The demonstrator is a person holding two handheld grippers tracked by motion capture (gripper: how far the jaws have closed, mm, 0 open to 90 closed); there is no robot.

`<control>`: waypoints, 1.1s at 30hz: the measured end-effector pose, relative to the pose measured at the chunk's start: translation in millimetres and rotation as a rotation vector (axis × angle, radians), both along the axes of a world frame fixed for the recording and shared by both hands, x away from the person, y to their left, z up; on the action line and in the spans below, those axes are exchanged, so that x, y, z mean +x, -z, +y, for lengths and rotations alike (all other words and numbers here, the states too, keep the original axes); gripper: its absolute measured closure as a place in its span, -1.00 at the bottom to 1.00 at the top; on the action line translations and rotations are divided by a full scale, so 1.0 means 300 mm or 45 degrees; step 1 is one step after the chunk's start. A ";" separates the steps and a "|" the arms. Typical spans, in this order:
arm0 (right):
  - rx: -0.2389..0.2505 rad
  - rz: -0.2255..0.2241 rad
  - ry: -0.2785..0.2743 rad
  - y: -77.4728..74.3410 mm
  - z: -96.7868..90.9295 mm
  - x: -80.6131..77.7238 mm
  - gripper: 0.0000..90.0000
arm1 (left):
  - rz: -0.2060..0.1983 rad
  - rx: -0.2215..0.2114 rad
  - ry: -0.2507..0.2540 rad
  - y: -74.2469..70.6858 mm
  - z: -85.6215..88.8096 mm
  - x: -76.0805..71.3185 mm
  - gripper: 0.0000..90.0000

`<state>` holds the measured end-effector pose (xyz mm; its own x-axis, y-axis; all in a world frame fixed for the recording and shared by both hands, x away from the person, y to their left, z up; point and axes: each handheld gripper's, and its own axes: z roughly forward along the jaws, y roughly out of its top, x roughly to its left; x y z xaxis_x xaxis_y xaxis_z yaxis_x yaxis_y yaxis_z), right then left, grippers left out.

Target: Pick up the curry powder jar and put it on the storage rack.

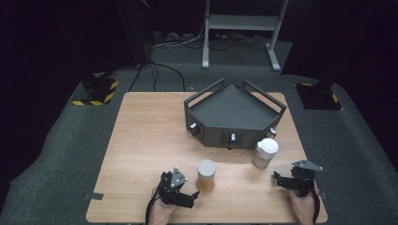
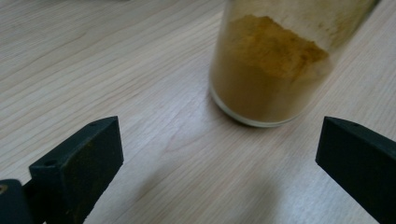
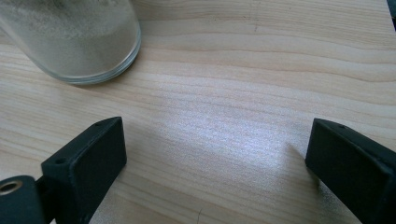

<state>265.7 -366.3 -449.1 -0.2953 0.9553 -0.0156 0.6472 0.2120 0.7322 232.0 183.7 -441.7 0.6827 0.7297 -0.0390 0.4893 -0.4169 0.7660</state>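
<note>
Jaws spread wide on both grippers, nothing pinched; brown powder jar (image 2: 271,65) stands just ahead of your left gripper (image 1: 190,196); glass, likely slick and breakable; grip mid-body, below the lid.

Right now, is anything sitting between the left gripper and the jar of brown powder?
Nothing visible. In the left gripper view, only bare table lies between the open jaws of the left gripper and the brown powder jar, which stands upright just ahead. The white powder jar stands well off to the side, nearer the right gripper.
</note>
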 end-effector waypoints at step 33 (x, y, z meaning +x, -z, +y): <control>0.000 0.000 0.000 0.000 0.000 0.000 -0.90 | -0.061 -0.142 0.029 0.026 -0.107 0.040 -0.69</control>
<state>265.7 -366.4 -449.2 -0.2954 0.9552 -0.0154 0.6471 0.2120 0.7324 244.0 151.7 -449.6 0.7020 0.7070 -0.0859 0.4423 -0.3382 0.8307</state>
